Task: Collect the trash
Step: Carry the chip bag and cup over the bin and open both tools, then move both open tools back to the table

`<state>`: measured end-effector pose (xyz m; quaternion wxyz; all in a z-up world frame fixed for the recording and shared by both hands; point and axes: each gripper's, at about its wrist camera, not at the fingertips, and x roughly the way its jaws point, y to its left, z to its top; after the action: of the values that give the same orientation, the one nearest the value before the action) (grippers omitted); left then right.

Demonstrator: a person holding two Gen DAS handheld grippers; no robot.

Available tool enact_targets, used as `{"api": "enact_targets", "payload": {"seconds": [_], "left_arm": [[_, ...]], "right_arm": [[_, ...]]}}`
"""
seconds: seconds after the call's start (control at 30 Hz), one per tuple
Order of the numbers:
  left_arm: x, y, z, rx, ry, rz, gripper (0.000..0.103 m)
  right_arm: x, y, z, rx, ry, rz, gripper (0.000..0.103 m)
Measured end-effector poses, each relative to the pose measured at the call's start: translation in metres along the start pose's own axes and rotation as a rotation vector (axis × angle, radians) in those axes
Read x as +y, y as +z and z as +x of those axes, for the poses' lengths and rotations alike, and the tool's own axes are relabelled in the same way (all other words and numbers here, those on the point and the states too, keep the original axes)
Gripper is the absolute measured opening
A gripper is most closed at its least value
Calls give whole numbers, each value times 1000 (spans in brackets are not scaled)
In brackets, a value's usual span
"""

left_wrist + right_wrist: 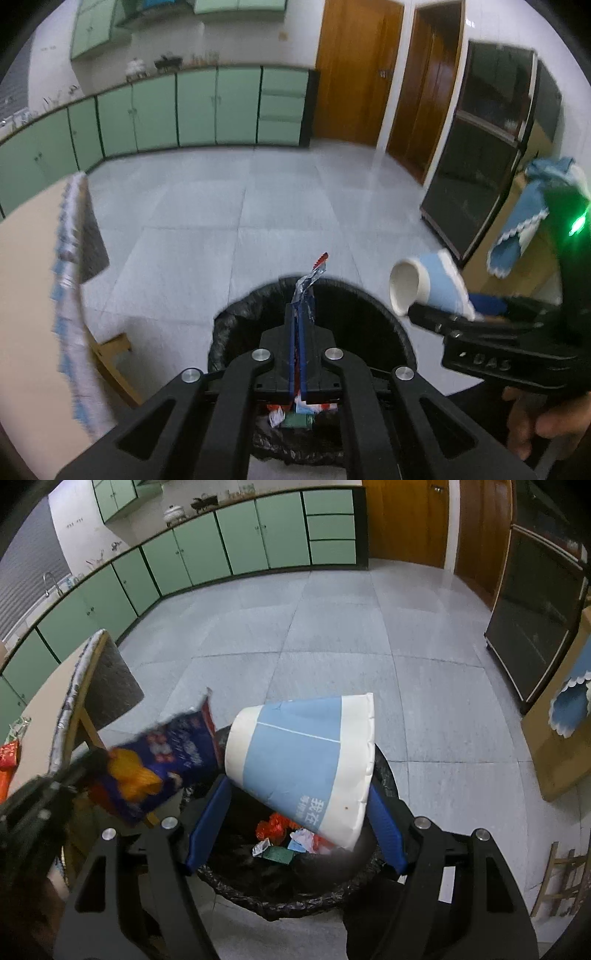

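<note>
My left gripper (300, 321) is shut on a blue, red and silver snack wrapper (304, 291), seen edge-on and sticking up past the fingertips. Under it stands a round bin with a black liner (373, 310). In the right wrist view my right gripper (297, 790) is shut on a blue and white paper cup (303, 753), which lies tilted between the blue pads (208, 823) over the bin (295, 897). Crumpled wrappers (288, 838) lie at the bottom of the bin. The wrapper (166, 760) and the left gripper (74, 771) show blurred at the left, beside the bin's rim.
A table with a patterned cloth edge (70, 295) and wooden legs stands just left of the bin. Green cabinets (184, 110) line the far wall. A dark glass cabinet (480, 147) and a wooden board with a blue cloth (569, 709) are at the right. Grey floor tiles (332, 627) lie between.
</note>
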<state>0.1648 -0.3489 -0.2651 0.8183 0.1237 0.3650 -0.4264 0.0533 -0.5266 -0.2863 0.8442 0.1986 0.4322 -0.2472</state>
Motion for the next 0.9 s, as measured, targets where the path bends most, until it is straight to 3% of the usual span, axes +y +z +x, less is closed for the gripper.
{"api": "enact_targets", "payload": {"seconds": [0.3,0.33,0.37,0.47,0.7,0.9], "left_arm": [[-3,-15,62,179,-36,-3,5],[-3,-18,67,193,-39,-7,9],[-2,-20,70,203,-32,-13,20],[2,-26,67,190,-7,-39,48],[20,-25,37,152,31,-95,52],[26,-1,-24,58,88,-91,76]], "right_arm": [[-5,8,33,99,18,29,73],[-6,8,31,90,18,34,73],[-6,9,30,83,14,36,73],[-11,9,28,76,6,51,74],[-10,12,14,16,-15,47,74],[-12,18,-22,-48,-33,76,81]]}}
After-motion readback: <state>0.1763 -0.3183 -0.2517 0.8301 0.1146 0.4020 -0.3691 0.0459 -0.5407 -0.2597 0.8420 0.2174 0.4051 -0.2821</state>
